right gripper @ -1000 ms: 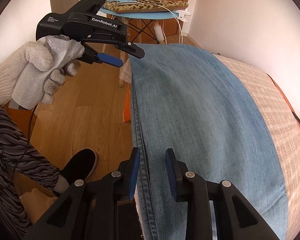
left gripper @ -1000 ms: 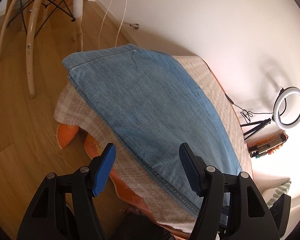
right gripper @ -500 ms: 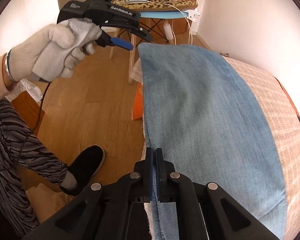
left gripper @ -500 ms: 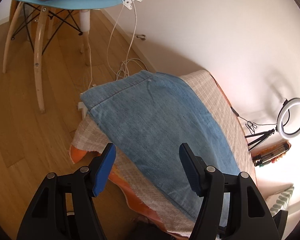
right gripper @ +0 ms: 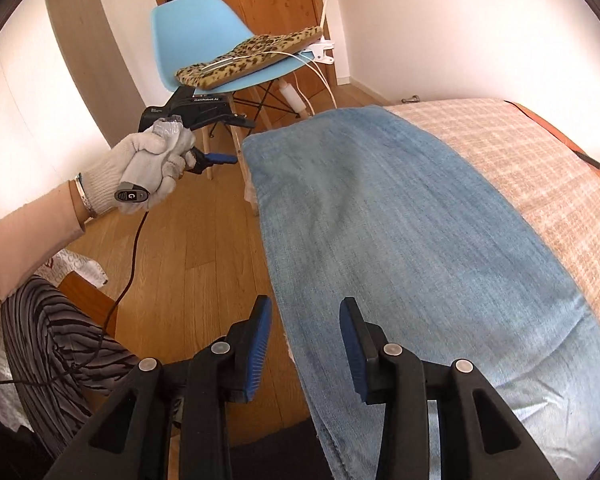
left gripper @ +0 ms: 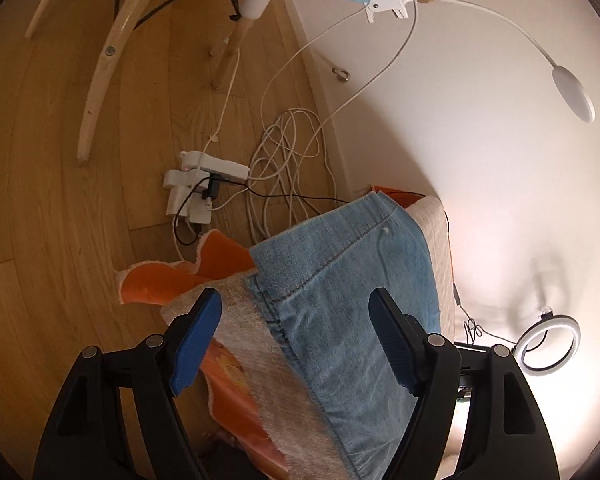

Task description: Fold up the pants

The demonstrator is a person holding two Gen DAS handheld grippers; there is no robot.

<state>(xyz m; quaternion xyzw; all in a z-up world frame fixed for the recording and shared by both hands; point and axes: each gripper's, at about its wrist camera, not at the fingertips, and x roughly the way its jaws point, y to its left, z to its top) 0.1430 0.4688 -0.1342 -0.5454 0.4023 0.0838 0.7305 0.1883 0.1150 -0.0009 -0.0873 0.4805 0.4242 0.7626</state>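
The blue denim pants (right gripper: 400,240) lie flat and folded lengthwise on a checked beige cover, along its left edge. In the left wrist view the hem end of the pants (left gripper: 340,292) lies at the bed's corner. My left gripper (left gripper: 296,344) is open and empty, just above that end; it also shows in the right wrist view (right gripper: 224,140), held by a gloved hand off the bed's far left corner. My right gripper (right gripper: 306,344) is open and empty, over the pants' near left edge.
A blue chair (right gripper: 204,40) with a leopard-print cushion (right gripper: 252,56) stands beyond the bed's far end. A white power strip (left gripper: 200,184) and tangled cables (left gripper: 288,160) lie on the wooden floor. A ring light (left gripper: 548,344) stands by the wall. My leg and arm are at left (right gripper: 52,320).
My right gripper shut on the pants' left edge, then opened and let go. My left gripper moved along the pants toward the far hem end, staying open.
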